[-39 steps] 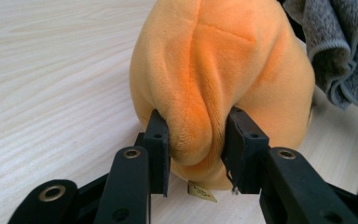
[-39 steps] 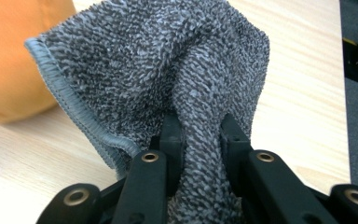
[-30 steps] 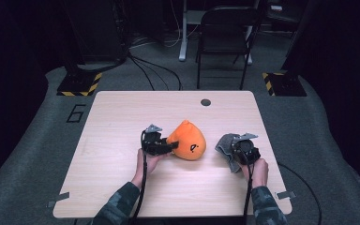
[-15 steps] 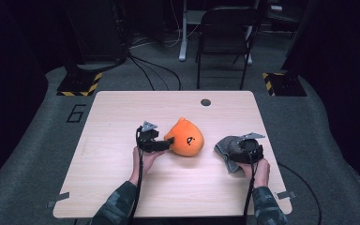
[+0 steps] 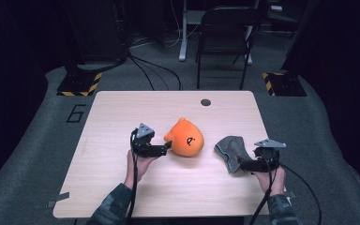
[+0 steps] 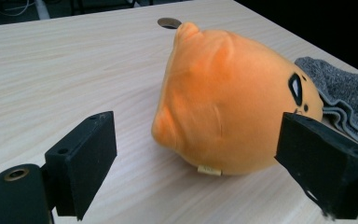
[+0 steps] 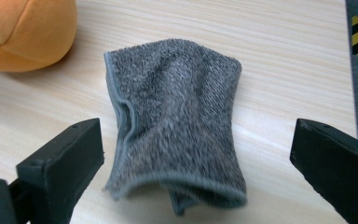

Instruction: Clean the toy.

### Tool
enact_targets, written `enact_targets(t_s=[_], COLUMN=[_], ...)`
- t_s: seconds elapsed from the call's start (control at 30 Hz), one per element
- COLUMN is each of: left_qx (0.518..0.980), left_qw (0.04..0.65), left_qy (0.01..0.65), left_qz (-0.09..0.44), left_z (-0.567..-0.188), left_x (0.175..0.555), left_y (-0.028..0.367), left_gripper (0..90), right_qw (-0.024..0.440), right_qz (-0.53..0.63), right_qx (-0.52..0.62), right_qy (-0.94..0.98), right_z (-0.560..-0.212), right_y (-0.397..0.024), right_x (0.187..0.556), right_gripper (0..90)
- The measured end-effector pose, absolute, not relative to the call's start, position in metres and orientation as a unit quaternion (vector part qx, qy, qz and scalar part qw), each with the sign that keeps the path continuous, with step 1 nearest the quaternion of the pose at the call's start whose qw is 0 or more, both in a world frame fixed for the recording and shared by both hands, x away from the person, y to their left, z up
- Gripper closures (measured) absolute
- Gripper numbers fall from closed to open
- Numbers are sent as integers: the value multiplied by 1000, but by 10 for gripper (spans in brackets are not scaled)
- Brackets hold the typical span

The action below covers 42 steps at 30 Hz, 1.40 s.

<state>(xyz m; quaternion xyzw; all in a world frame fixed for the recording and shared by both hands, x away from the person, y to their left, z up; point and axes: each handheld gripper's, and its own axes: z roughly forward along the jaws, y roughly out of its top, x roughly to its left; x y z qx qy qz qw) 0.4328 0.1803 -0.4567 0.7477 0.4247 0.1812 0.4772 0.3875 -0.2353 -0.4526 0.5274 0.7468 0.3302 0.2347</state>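
Note:
An orange plush toy (image 5: 187, 140) with a black eye mark lies on its side near the middle of the wooden table (image 5: 122, 117). My left gripper (image 5: 168, 146) is just left of it. Its jaws have just been opening and stand wide. In the left gripper view the plush toy (image 6: 228, 98) lies between the jaw tips of that gripper (image 6: 200, 154), unpressed. A folded grey towel (image 5: 232, 151) lies to the right of the plush. My right gripper (image 5: 242, 165) is at its near right edge. Its jaws have also just been opening. They stand apart either side of the towel (image 7: 177, 116), and the gripper (image 7: 200, 158) is clear of the cloth.
A round cable hole (image 5: 206, 102) sits near the table's far edge. A dark chair (image 5: 225, 37) stands behind the table on the grey floor. Yellow-black striped blocks (image 5: 79, 84) rest on the floor off the far corners. The table's right edge is close to my right hand.
Both grippers have let go and drawn back: the left one leftwards off the plush, the right one rightwards off the towel. Plush and towel lie about where they were.

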Motion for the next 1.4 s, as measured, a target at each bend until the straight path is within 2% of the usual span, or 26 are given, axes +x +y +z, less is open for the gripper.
enact_targets(t_s=[0.17,0.3,0.4,0.77,1.1,1.4], left_qx=[754,748,757,754,764,776], left_qw=[465,466,439,388,360,335], left_qy=[424,435,441,491,499,494], left_qz=[188,184,198,200,194,205], left_z=[-464,-475,-486,-512,-528,-530], left_x=[416,406,400,391,396,401], left_y=[194,215,233,285,297,298], left_gripper=[68,42,28,3,2,1], right_qw=[233,217,221,222,203,215], right_qz=[333,323,306,288,301,322], right_qx=[526,534,533,527,532,516], right_qy=[747,750,757,768,765,764], right_z=[-460,-480,-492,-515,-526,-530], right_y=[-247,-253,-257,-261,-272,-276], right_x=[373,369,367,359,353,352], right_gripper=[9,0,0,0,0,0])
